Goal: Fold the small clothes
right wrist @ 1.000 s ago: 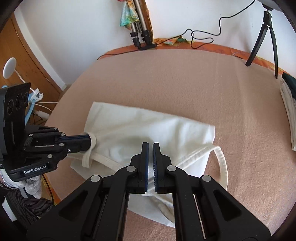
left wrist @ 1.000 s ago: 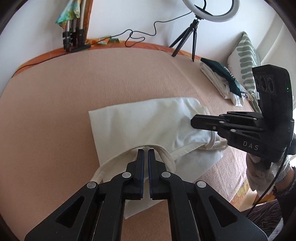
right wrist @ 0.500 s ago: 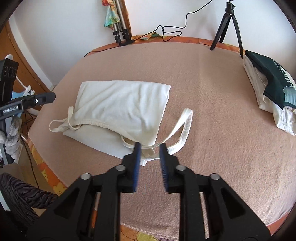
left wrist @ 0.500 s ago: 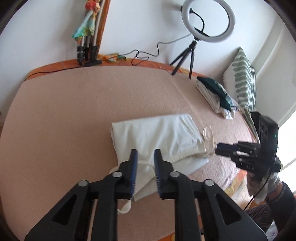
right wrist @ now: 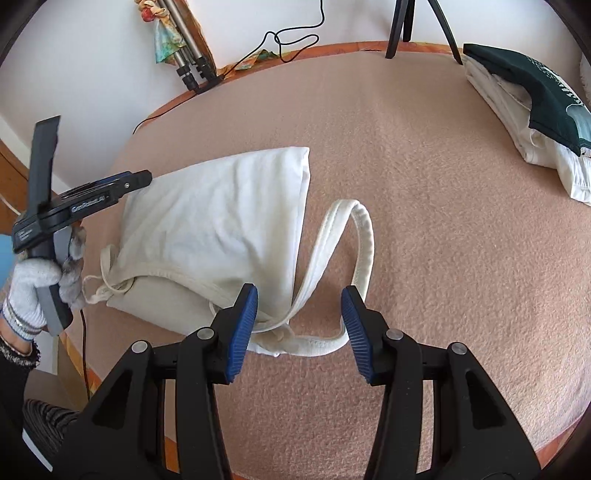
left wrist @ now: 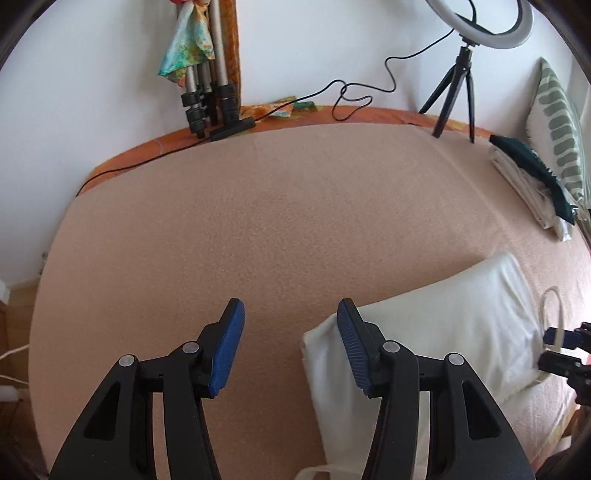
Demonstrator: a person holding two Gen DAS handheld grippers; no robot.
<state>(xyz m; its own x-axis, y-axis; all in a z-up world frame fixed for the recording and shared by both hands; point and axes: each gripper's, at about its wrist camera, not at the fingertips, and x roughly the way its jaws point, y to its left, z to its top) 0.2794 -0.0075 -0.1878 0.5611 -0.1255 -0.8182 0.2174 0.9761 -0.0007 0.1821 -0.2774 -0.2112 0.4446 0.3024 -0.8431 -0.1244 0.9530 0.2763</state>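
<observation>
The peach blanket (right wrist: 424,184) is running out of frame on every side, so its edges are mostly cut off. The white top (right wrist: 221,221) is lying folded on it, ahead and to the left of the right gripper (right wrist: 299,328); in the left wrist view the same top (left wrist: 436,325) is sitting to the right of the left gripper (left wrist: 290,347), partly hidden behind that gripper's right finger, with its near edge running under the frame's bottom. The stack of folded clothes (right wrist: 524,110) is lying far ahead and to the right of the right gripper, its right end cropped by the lens rim; pale lettering on its dark green top piece is too small to read.

The right gripper is standing wide open, holding nothing. Its jaws are hovering to either side of the loose strap loop (right wrist: 354,236), and whether the blue pads (right wrist: 243,328) are touching cloth cannot be told. The left gripper is likewise spread wide with only bare blanket between its fingers; its right finger is overlapping the top's left edge, contact unclear. In the right wrist view the left gripper (right wrist: 142,179) is showing edge-on beside the top's far left corner, held by a gloved hand (right wrist: 29,284), and its side is carrying small white lettering that is too blurred to read surely.

The ring light (left wrist: 484,22) is being clipped by the upper edge.
</observation>
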